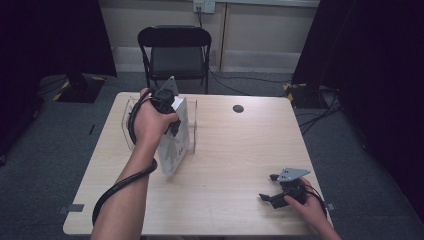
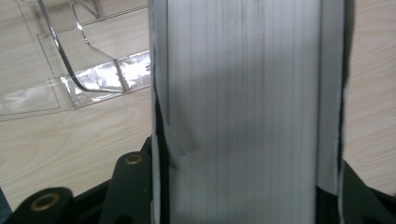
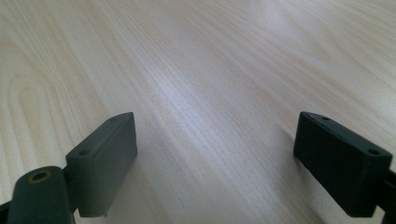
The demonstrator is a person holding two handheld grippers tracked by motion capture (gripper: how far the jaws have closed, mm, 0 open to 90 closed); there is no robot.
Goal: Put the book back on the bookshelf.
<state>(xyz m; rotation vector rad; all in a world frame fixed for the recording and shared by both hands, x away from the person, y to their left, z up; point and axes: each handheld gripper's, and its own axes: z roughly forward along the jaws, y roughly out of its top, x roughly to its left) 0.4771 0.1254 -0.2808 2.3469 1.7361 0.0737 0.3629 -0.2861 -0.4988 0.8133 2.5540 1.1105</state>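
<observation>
Item: white book (image 1: 176, 137), standing on edge on the table (image 1: 240, 150), just in front of a clear rack (image 1: 131, 116) and leaning slightly. Left gripper (image 1: 170, 112) clamped on its upper edge; page edges (image 2: 243, 112) sit between the jaws. Right gripper (image 1: 272, 187) idle near the table's right front corner, jaws apart, nothing between. Step, as judged: carrying the book at the rack. Next move likely needs it upright and lined up with a slot. Long axis: roughly vertical, top edge tilted toward the rack.

white book (image 2: 243, 112) hides the left claw's (image 2: 243, 205) tips.
</observation>
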